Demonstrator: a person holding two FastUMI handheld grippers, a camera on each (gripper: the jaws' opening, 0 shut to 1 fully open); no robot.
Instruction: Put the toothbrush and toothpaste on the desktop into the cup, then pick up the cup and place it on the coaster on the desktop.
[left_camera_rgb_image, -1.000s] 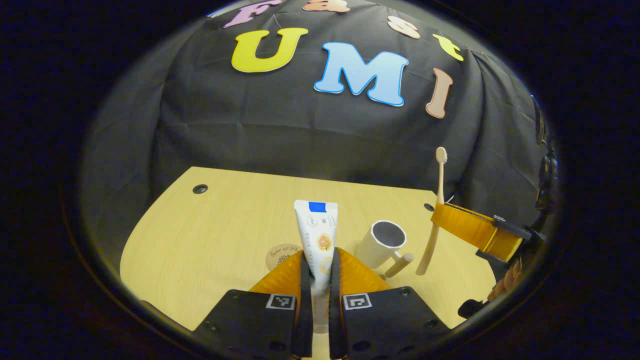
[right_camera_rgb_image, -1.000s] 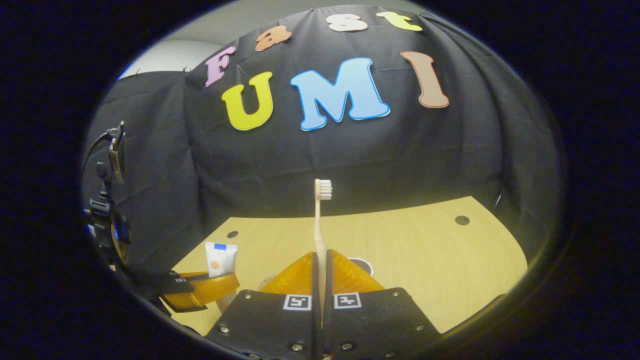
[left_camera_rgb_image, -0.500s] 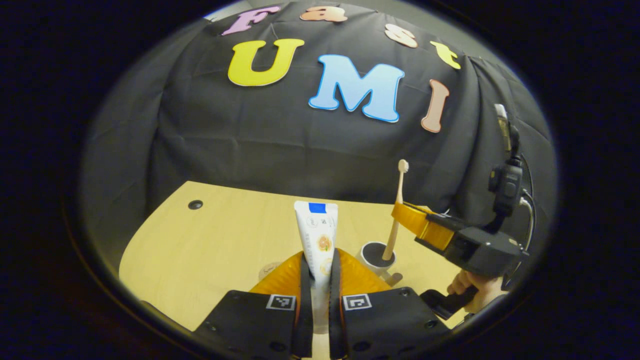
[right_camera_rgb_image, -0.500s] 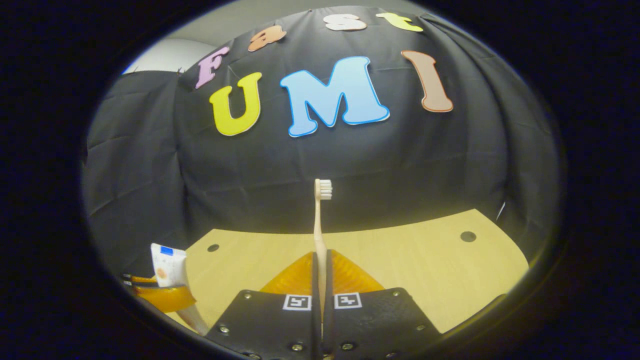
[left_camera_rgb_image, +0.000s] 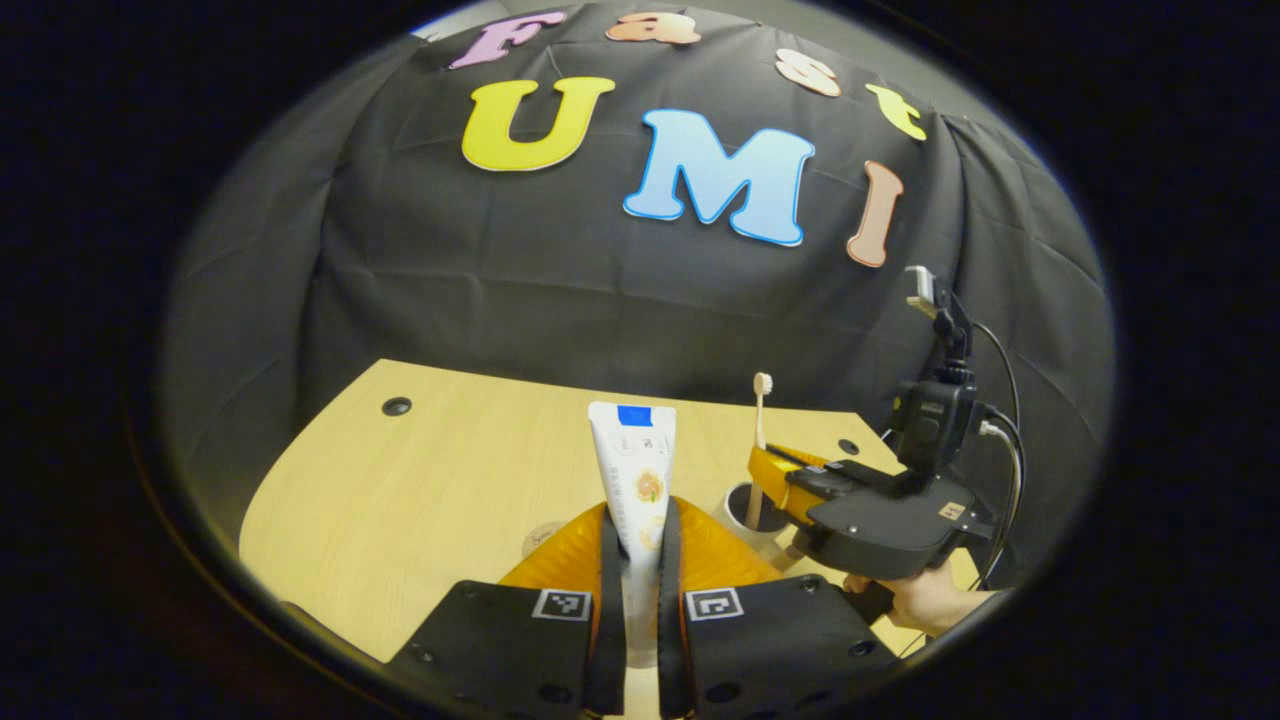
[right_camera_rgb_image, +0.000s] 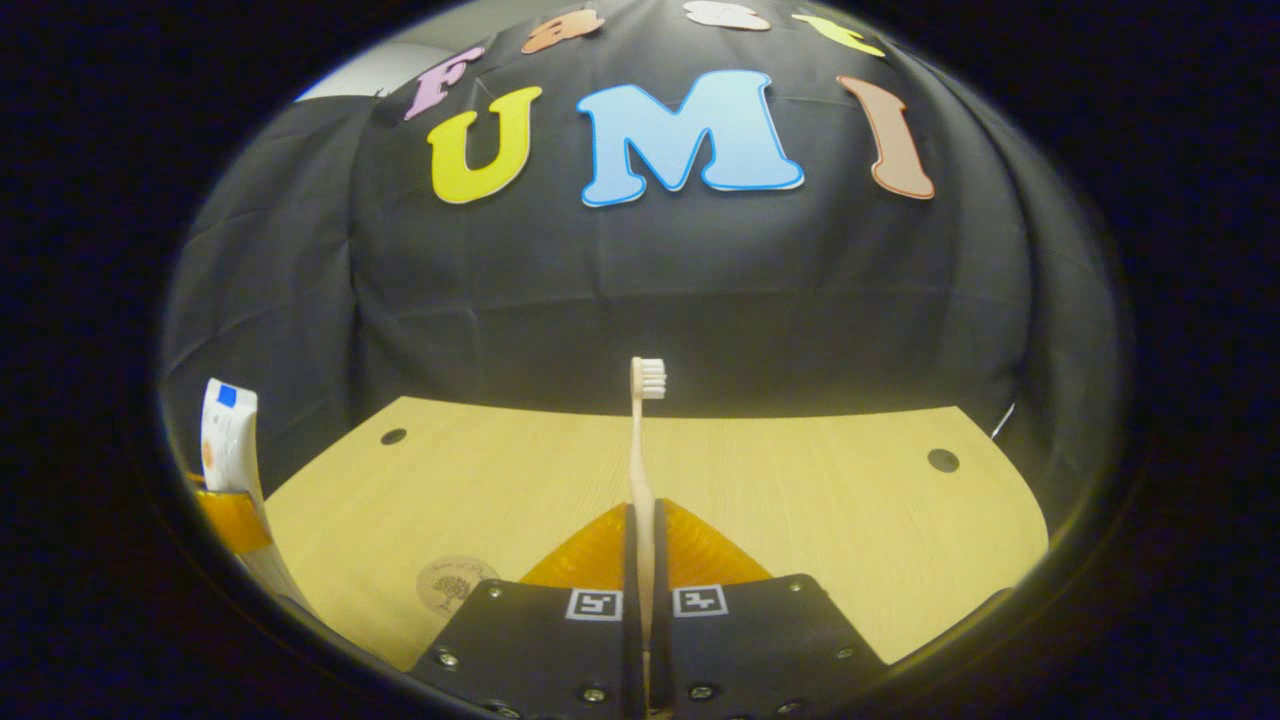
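A white toothpaste tube (left_camera_rgb_image: 634, 470) stands upright with my left gripper (left_camera_rgb_image: 640, 512) shut on its lower part. Just right of it sits the white cup (left_camera_rgb_image: 738, 500) with a dark inside. The pale toothbrush (left_camera_rgb_image: 758, 440) stands bristles up with its handle end dipped into the cup, and my right gripper (left_camera_rgb_image: 787, 476) is shut on its shaft. In the right gripper view the toothbrush (right_camera_rgb_image: 640, 450) rises from between the shut right gripper (right_camera_rgb_image: 642, 515); the toothpaste (right_camera_rgb_image: 225, 440) and one left finger (right_camera_rgb_image: 232, 520) sit at the far left. The round coaster (right_camera_rgb_image: 455, 582) lies on the desk, left of the cup.
The light wooden desk (left_camera_rgb_image: 450, 470) has small cable holes at the back left (left_camera_rgb_image: 397, 406) and back right (left_camera_rgb_image: 848, 446). A hand (left_camera_rgb_image: 925, 600) holds the right gripper's handle at the right. The coaster's edge (left_camera_rgb_image: 545, 538) peeks out beside my left fingers.
The right gripper has carried the toothbrush left, over the cup, and lowered its handle end into it. The left gripper has held the toothpaste nearly still.
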